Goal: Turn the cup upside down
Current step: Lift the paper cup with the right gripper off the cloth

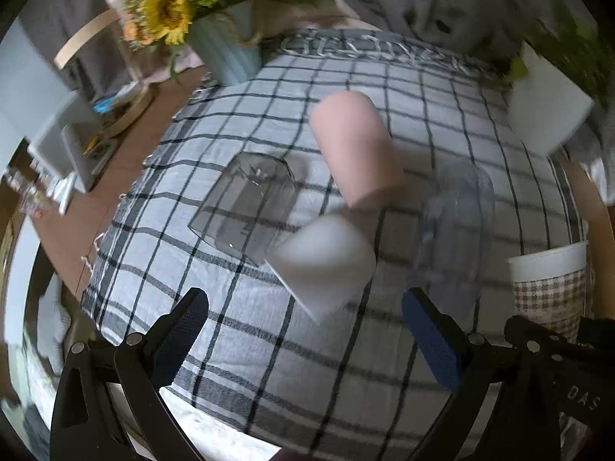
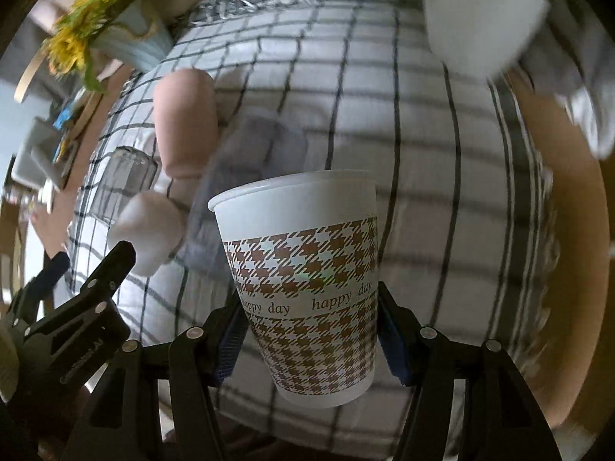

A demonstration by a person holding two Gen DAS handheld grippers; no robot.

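Note:
My right gripper (image 2: 311, 342) is shut on a white paper cup with a brown houndstooth band and "happy day" print (image 2: 303, 280). The cup is upright, rim up, held above the checked cloth; it also shows at the right edge of the left wrist view (image 1: 549, 284). My left gripper (image 1: 303, 330) is open and empty above the cloth, in front of a white cup (image 1: 326, 265) standing upside down. A pink cup (image 1: 355, 146), a dark clear glass (image 1: 246, 207) and a pale clear glass (image 1: 457, 223) also stand upside down.
A checked cloth (image 1: 307, 365) covers the wooden table (image 1: 77, 226). A vase of sunflowers (image 1: 215, 34) stands at the far left, a white pot with a plant (image 1: 549, 111) at the far right. Clutter and white boxes (image 1: 73, 150) lie left of the cloth.

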